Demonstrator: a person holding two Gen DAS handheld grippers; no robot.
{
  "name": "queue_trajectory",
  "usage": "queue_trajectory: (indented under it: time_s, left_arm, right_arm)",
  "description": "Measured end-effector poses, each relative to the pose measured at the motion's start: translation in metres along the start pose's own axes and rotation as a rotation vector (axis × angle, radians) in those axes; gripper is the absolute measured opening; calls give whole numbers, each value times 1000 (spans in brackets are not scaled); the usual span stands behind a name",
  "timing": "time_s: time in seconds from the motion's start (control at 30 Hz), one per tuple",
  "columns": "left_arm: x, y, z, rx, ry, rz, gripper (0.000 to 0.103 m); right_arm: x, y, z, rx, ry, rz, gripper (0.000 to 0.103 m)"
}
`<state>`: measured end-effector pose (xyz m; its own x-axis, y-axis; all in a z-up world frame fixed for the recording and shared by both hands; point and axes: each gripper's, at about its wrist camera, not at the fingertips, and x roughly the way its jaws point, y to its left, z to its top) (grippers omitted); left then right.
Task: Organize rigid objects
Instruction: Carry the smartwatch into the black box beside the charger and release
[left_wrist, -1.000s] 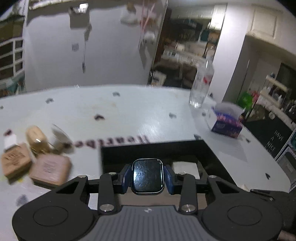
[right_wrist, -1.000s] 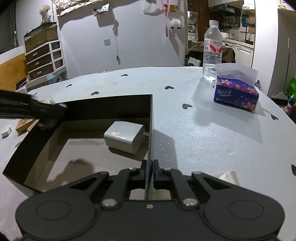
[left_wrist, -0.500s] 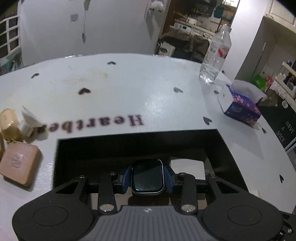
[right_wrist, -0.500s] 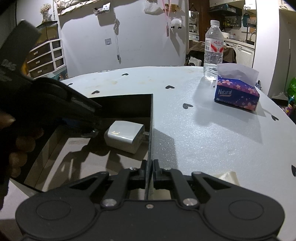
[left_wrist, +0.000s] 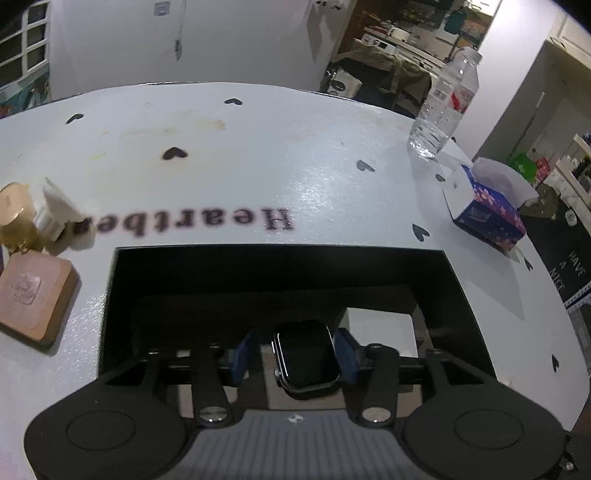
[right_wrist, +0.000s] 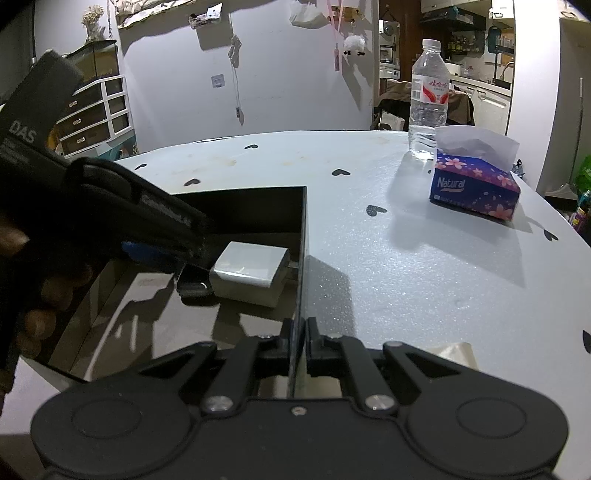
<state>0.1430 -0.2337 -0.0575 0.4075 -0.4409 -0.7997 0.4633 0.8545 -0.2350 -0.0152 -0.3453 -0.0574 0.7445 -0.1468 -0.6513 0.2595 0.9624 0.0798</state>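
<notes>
A black smartwatch (left_wrist: 306, 356) lies between the jaws of my left gripper (left_wrist: 293, 350), low inside the black open box (left_wrist: 277, 251). The jaws are opening: a gap shows at the left blue pad (left_wrist: 242, 354), so the pads no longer press on the watch. In the right wrist view the watch (right_wrist: 194, 282) rests on the box floor beside a white charger (right_wrist: 251, 271). My right gripper (right_wrist: 297, 332) is shut on the box's thin right wall (right_wrist: 303, 258). A hand (right_wrist: 44, 295) holds the left gripper at the left of that view.
Left of the box lie a pink-brown block (left_wrist: 33, 299), a gold-capped bottle (left_wrist: 13, 210) and a white plastic piece (left_wrist: 59, 214). A tissue box (right_wrist: 474, 188) and a water bottle (right_wrist: 428, 103) stand at the table's far right. A pale scrap (right_wrist: 452, 352) lies beside my right gripper.
My left gripper came forward over the box and sank into it. Its jaws then spread off the watch, which now lies on the box floor. The right gripper kept still.
</notes>
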Motion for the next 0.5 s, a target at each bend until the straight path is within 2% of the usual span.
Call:
queue_trajectory:
  time_s: [0.2,0.5]
  left_arm:
    - [-11,1,-5,8,-17,-15,56]
    - [-36,-12,-18,72,-61,-45,76]
  right_arm:
    - [0,0,0,0,0,0,6]
    - [0,0,0,0,0,-1,6]
